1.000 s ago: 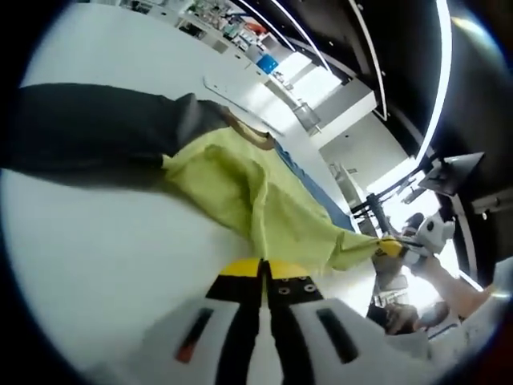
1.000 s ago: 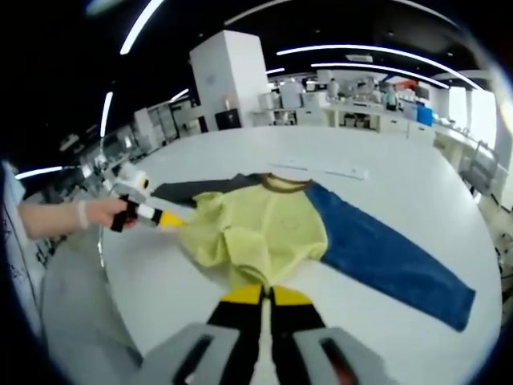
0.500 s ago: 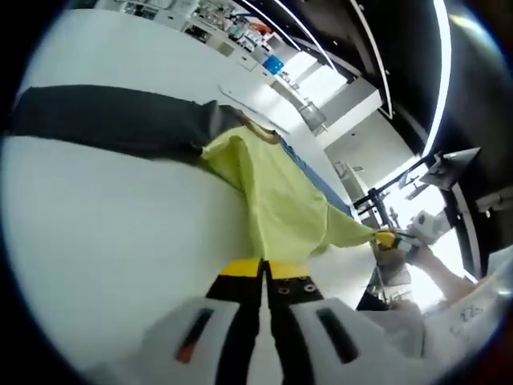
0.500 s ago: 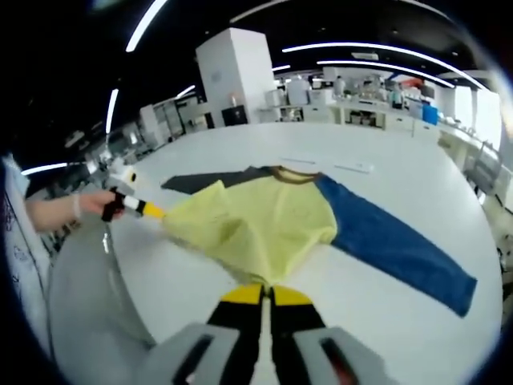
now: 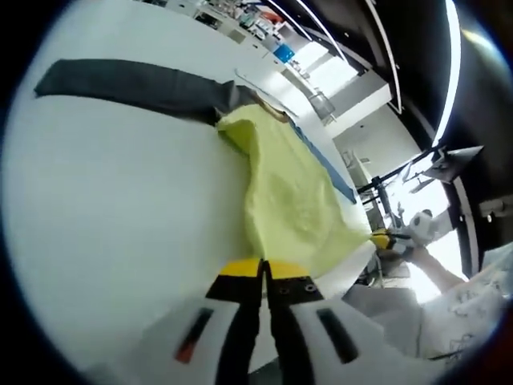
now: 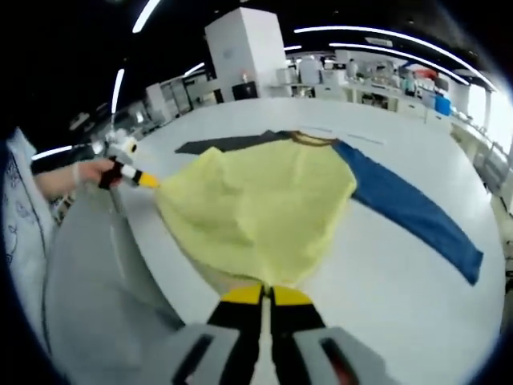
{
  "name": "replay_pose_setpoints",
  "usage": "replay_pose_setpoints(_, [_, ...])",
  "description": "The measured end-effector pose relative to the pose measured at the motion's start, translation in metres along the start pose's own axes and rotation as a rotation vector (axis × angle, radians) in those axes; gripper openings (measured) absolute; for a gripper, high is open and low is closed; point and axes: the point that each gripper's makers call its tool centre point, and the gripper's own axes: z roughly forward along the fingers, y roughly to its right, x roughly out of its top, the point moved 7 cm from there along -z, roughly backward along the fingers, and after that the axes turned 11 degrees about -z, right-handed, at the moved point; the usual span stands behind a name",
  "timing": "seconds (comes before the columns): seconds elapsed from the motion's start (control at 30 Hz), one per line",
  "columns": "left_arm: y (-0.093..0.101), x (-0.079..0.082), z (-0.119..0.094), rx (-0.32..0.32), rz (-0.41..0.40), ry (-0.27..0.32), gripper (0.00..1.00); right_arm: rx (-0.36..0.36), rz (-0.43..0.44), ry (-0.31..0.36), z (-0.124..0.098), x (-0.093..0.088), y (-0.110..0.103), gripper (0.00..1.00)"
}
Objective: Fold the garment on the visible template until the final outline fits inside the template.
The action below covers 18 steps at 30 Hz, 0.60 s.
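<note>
On the white table (image 6: 385,265) I see the garment (image 6: 264,208), yellow body lifted off the near edge, with my left gripper (image 5: 263,273) and right gripper (image 6: 262,295) each clamped on its hem.

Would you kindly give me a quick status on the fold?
Both tools shut on yellow-bodied garment's hem, lifted taut. Blue sleeve and dark grey sleeve flat on white table.
</note>
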Motion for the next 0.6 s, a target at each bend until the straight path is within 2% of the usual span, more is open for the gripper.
replay_pose_setpoints(0.07, [-0.004,-0.005,-0.002,0.02,0.001,-0.014,0.0,-0.005,-0.032,-0.036,0.002,-0.008,-0.004,0.0])
replay_pose_setpoints(0.17, [-0.006,-0.009,-0.003,0.019,-0.012,-0.036,0.0,-0.005,-0.035,-0.042,0.004,-0.015,-0.006,0.0])
replay_pose_setpoints(0.23, [-0.002,-0.013,-0.003,0.017,-0.014,-0.035,0.0,-0.012,-0.005,-0.045,0.005,-0.018,-0.002,0.0])
replay_pose_setpoints(0.37, [-0.008,-0.018,0.0,0.034,-0.027,-0.068,0.0,-0.017,0.041,-0.041,0.006,-0.023,0.002,0.0])
replay_pose_setpoints(0.6, [-0.013,-0.02,0.003,0.05,-0.025,-0.076,0.0,-0.019,0.038,-0.049,0.005,-0.026,0.003,0.0])
